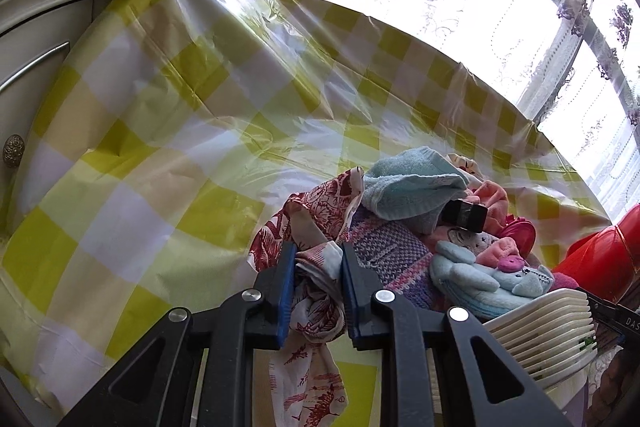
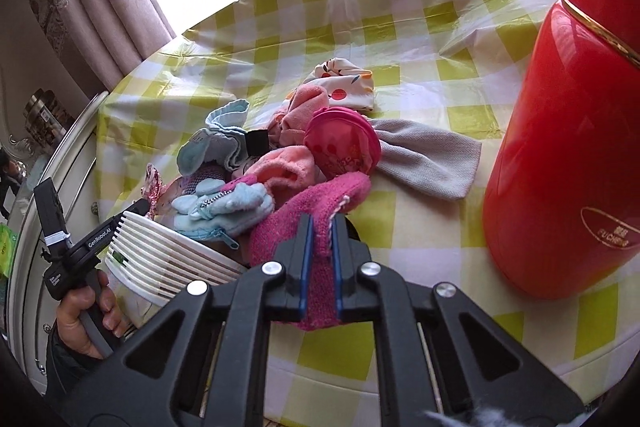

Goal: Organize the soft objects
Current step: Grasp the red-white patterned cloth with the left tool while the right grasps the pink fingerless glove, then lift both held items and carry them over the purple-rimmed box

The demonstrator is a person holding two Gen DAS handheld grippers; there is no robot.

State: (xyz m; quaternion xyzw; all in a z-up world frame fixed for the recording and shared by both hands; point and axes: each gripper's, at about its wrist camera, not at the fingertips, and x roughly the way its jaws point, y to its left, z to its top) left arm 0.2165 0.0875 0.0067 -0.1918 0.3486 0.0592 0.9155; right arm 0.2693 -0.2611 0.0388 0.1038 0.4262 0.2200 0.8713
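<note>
A white basket (image 2: 160, 259) with slatted sides sits at the near edge of the desk (image 1: 132, 163), which has a yellow and white checked cover. What is inside the basket cannot be seen from here. A light blue plush pouch (image 2: 224, 207) with a zipper leans on the basket's rim. A big red jug (image 2: 560, 155) stands on the desk to the right, well apart from the basket.

Next to the basket is a pile of soft things: a light blue towel (image 1: 408, 183), a striped purple knit cloth (image 1: 390, 251), a soft pink cloth (image 2: 288, 167), a round dark pink pouch (image 2: 344, 143), a grey cloth (image 2: 428, 155) and a white cloth with orange dots (image 2: 344, 83).

The left tongs (image 1: 318, 259) are pressed on a white cloth with red print (image 1: 316, 307). The cloth is bunched between the two blue pads and hangs down below them. Its other end lies on the left side of the pile.

The right tongs (image 2: 320, 231) are squeezed tight on a dark pink fuzzy cloth (image 2: 316, 211). The cloth sticks up between the pads and spreads out past the tips, touching the pile. A hand (image 2: 82, 315) holds the handle of the left tongs beside the basket.
</note>
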